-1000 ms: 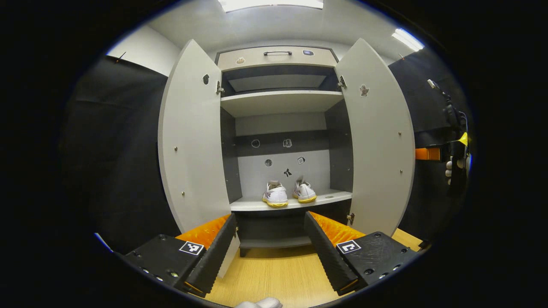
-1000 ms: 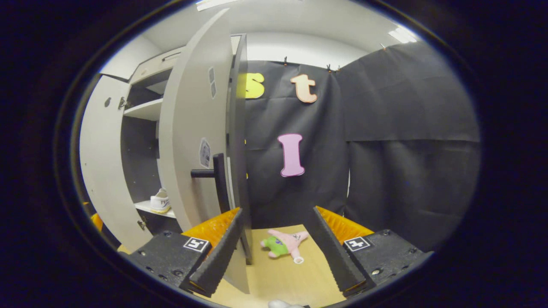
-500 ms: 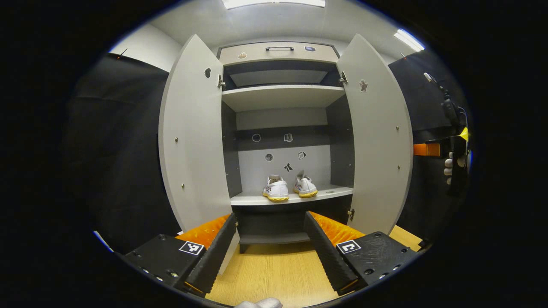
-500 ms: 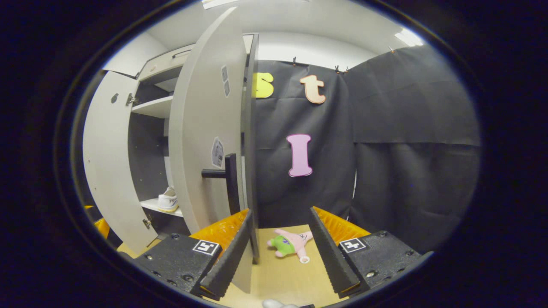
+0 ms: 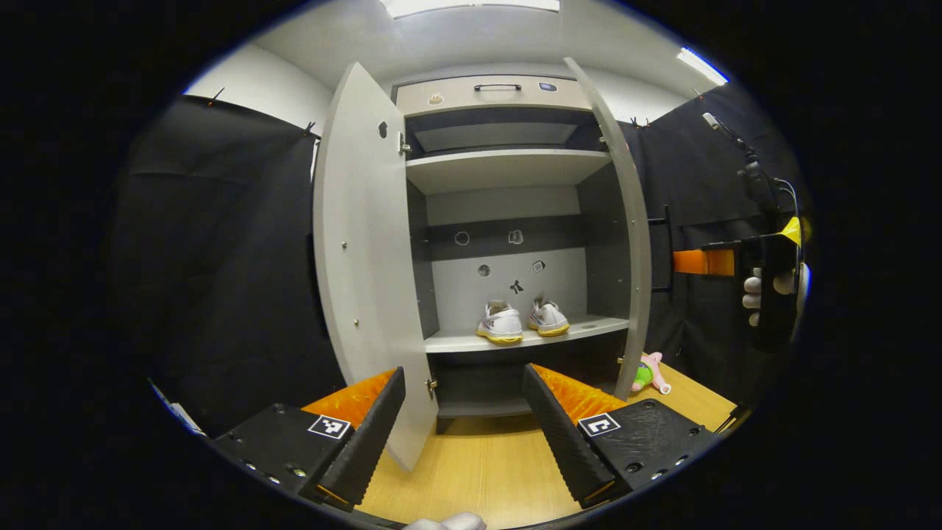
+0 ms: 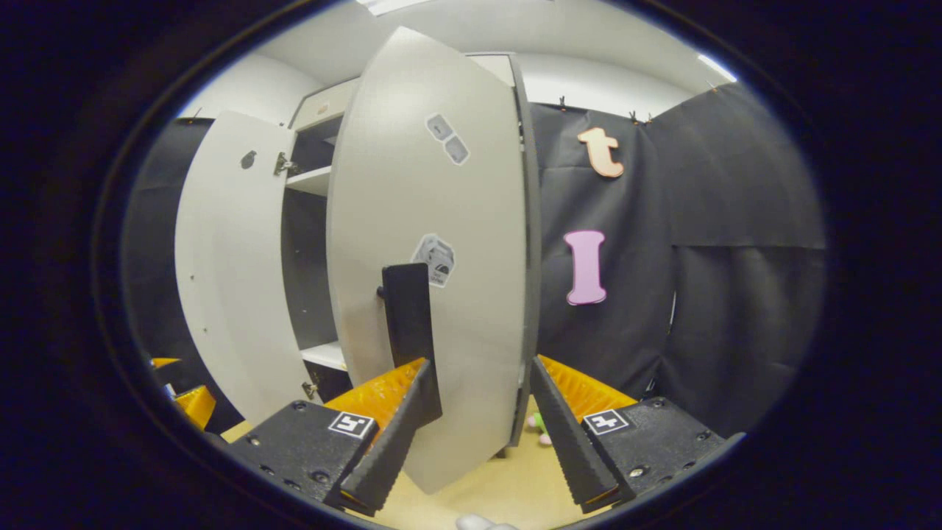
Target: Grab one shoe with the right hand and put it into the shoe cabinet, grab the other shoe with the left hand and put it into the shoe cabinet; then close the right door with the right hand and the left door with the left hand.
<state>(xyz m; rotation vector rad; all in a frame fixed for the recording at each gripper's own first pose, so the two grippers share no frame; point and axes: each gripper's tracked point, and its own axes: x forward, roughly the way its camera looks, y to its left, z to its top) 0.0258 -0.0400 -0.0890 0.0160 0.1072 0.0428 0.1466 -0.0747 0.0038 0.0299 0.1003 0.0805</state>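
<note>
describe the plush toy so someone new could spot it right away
Start at the tall grey shoe cabinet and follow its right door down to the wooden floor. The plush toy lies there beside the door's bottom edge, pink and green, unlike the white shoes shelved inside.

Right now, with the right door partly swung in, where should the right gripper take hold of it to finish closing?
Probably the dark bar handle on the right door. It stands upright off the outer face, so the open right gripper can come straight at that face and close across the bar.
</note>
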